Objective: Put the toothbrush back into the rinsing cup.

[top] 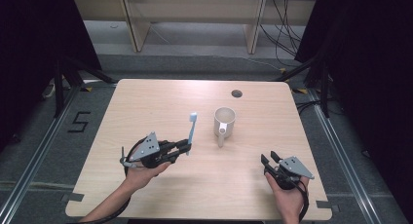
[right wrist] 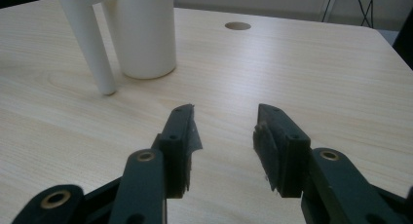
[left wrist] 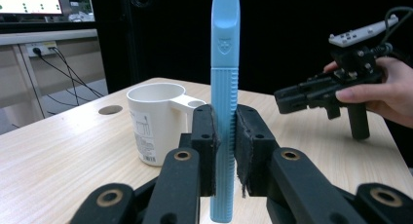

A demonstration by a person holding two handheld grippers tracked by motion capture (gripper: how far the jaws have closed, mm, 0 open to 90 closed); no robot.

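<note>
One toothbrush (left wrist: 224,87) clenched low in the left gripper (left wrist: 225,136); the right gripper (right wrist: 224,136), released, idles lower right. Tilted, it could clip the mug (top: 224,121) rim and tip it.

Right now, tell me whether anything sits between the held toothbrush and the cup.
Nothing visible does. The left gripper holds the toothbrush upright, and bare table separates it from the cup.

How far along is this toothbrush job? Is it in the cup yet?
Not yet. Done: the left gripper has clamped the blue toothbrush and holds it upright above the table. The white cup beside it looks empty. The right gripper waits open. Left, probably: placing the brush in the cup.
</note>
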